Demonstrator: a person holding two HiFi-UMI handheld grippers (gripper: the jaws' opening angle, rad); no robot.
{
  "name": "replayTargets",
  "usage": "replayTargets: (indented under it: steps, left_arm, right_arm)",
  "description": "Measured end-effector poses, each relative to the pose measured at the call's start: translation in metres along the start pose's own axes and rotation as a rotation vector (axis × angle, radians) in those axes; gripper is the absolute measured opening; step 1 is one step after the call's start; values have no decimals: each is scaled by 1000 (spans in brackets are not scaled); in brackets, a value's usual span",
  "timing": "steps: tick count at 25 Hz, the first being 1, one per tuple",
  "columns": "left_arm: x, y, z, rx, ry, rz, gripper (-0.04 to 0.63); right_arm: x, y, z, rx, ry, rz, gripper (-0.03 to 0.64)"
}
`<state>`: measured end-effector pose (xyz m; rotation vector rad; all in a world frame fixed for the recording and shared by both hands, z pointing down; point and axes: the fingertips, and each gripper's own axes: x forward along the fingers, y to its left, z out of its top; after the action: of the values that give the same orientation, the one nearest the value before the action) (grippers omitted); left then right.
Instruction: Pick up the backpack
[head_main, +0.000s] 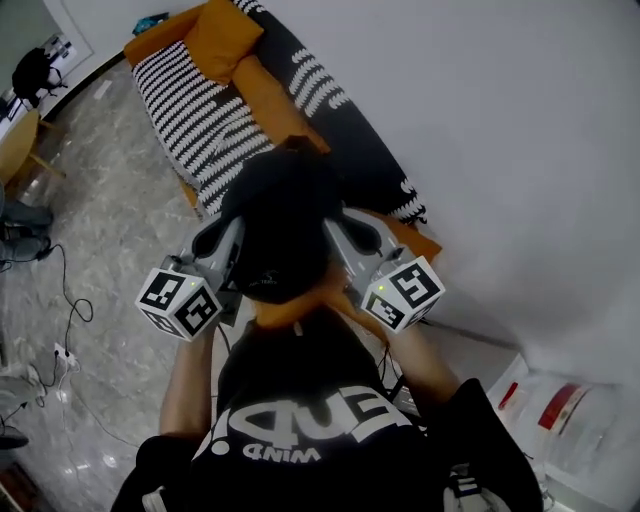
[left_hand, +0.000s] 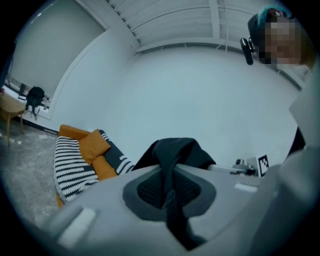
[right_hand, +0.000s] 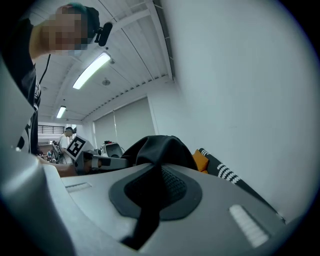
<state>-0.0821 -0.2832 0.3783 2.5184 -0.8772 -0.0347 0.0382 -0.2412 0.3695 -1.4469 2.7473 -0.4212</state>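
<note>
The black backpack (head_main: 282, 222) hangs in the air between both grippers, above the sofa's near end. My left gripper (head_main: 232, 240) is shut on a black strap at the pack's left side, its marker cube (head_main: 180, 300) nearer me. On the pack's right side my right gripper (head_main: 338, 238) is shut on another strap, with its cube (head_main: 405, 292) close by. In the left gripper view the strap (left_hand: 172, 200) runs between the closed pads up to the bunched backpack fabric (left_hand: 176, 150). The right gripper view shows the same: a strap (right_hand: 147, 210) pinched, the backpack (right_hand: 159, 147) just past the jaws.
An orange sofa (head_main: 265, 90) with a black-and-white striped throw (head_main: 195, 115) and an orange cushion (head_main: 222, 38) stands along the white wall (head_main: 500, 150). Cables (head_main: 62, 300) lie on the marble floor at left. A wooden chair (head_main: 22, 140) stands at far left.
</note>
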Motion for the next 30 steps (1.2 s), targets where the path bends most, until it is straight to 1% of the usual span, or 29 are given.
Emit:
replayTargets:
  steps: [5, 9, 12, 17, 21, 24, 27, 30]
  left_arm:
    - [-20, -23, -8, 9, -16, -25, 17]
    - [-33, -46, -22, 17, -19, -16, 17]
    - [-45, -67, -34, 26, -22, 1, 17]
    - [-75, -115, -56, 35, -57, 74, 17]
    - [-106, -148, -72, 41, -106, 153, 17]
    - [-131, -164, -78, 34, -134, 195, 17]
    - [-152, -180, -90, 19, -144, 239, 17]
    - [-168, -196, -100, 11, -139, 265, 17]
  right_arm:
    - [-27, 17, -2, -20, -19, -6, 6]
    - [-55, 29, -8, -19, -30, 9, 6]
    - [-78, 35, -13, 6, -37, 23, 6]
    - [-123, 52, -21, 26, -58, 90, 6]
    - [-153, 73, -26, 15, -66, 179, 6]
    - [-167, 93, -25, -4, -57, 226, 6]
    - [-182, 109, -30, -8, -36, 265, 6]
    - [-194, 121, -33, -10, -32, 291, 6]
